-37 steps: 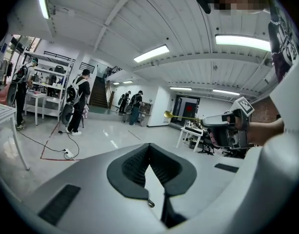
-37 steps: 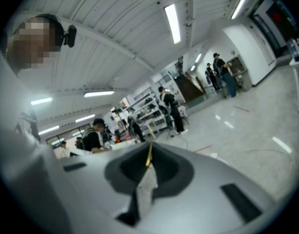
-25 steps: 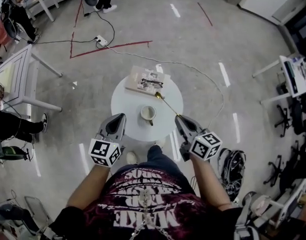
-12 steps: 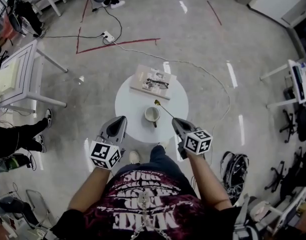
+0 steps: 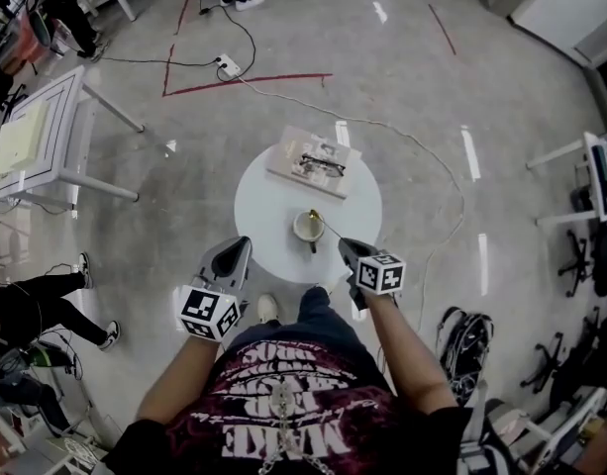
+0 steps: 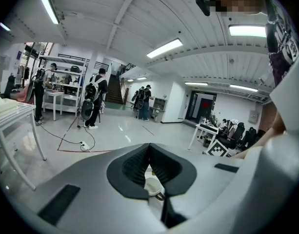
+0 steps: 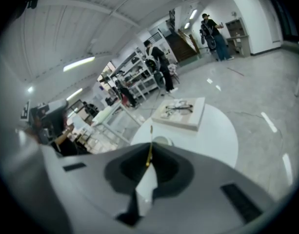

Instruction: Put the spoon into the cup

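Observation:
A cream cup (image 5: 305, 230) stands near the middle of the round white table (image 5: 268, 201). My right gripper (image 5: 346, 246) is shut on the handle of a thin golden spoon (image 5: 328, 229). The spoon slants up-left, and its bowl sits over the cup's far rim. In the right gripper view the spoon (image 7: 149, 152) sticks out between the shut jaws of the right gripper (image 7: 150, 145), pointing at the cup (image 7: 162, 141). My left gripper (image 5: 239, 246) hovers off the table's near left edge, shut and holding nothing. The left gripper (image 6: 149, 145) frames the cup (image 6: 152, 186) in the hollow between its jaws.
A book with a pair of glasses on it (image 5: 316, 161) lies at the table's far side, also in the right gripper view (image 7: 181, 112). A cable and power strip (image 5: 227, 65) cross the floor beyond. A white desk (image 5: 41, 137) stands left, a backpack (image 5: 463, 339) right.
My right gripper has come down with the spoon, and the spoon's bowl has dropped from near the book to the cup's rim. The left gripper has stayed where it was.

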### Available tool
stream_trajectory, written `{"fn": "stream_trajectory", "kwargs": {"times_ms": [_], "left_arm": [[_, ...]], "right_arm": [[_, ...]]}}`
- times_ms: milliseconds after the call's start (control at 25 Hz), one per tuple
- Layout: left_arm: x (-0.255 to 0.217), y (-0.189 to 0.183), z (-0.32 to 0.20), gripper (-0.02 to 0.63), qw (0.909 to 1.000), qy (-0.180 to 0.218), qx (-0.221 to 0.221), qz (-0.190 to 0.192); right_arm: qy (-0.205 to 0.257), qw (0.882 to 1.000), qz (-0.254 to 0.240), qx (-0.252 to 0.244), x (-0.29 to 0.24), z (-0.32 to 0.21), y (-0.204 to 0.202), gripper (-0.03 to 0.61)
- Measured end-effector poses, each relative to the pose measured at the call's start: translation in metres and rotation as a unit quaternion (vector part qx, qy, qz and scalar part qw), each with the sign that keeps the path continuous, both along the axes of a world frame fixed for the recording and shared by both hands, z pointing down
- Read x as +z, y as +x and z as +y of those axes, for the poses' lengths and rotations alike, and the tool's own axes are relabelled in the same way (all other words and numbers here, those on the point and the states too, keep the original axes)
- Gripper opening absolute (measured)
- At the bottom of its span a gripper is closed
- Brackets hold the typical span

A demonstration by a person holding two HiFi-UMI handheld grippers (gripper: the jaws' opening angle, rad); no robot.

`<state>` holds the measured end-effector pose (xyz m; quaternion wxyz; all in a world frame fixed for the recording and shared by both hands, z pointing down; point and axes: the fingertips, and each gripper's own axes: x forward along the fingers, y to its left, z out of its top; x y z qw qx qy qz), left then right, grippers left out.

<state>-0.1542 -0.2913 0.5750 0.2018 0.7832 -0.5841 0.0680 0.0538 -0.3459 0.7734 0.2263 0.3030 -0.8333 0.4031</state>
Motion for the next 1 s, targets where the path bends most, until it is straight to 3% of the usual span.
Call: {"fn": "stream_trajectory", "kwargs": {"times_ms": [400, 680, 840, 880, 920, 1000], "left_arm": [[0.015, -0.005, 0.01, 0.031, 0.9996, -0.023, -0.015, 0.002], [0.015, -0.007, 0.023, 0.031, 0.9991, -0.032, -0.027, -0.002], [0.013, -0.011, 0.023, 0.031, 0.9991, -0.028, -0.032, -0.001], [0.012, -0.011, 0.022, 0.031, 0.9991, -0.027, -0.031, 0.0], [0.011, -0.011, 0.022, 0.031, 0.9992, -0.026, -0.029, 0.001], [0.009, -0.01, 0.019, 0.031, 0.9995, -0.022, -0.023, 0.004]], "right_arm": [[-0.082, 0.994, 0.068, -0.016, 0.077, -0.002, -0.017, 0.035], [-0.104, 0.99, 0.094, -0.03, 0.099, 0.003, -0.026, 0.035], [-0.089, 0.992, 0.089, -0.017, 0.095, -0.005, -0.029, 0.038], [-0.083, 0.993, 0.084, -0.018, 0.092, -0.006, -0.03, 0.077], [-0.077, 0.994, 0.079, -0.02, 0.089, -0.006, -0.031, 0.2], [-0.06, 0.994, 0.084, -0.024, 0.08, -0.007, -0.029, 0.23]]}}
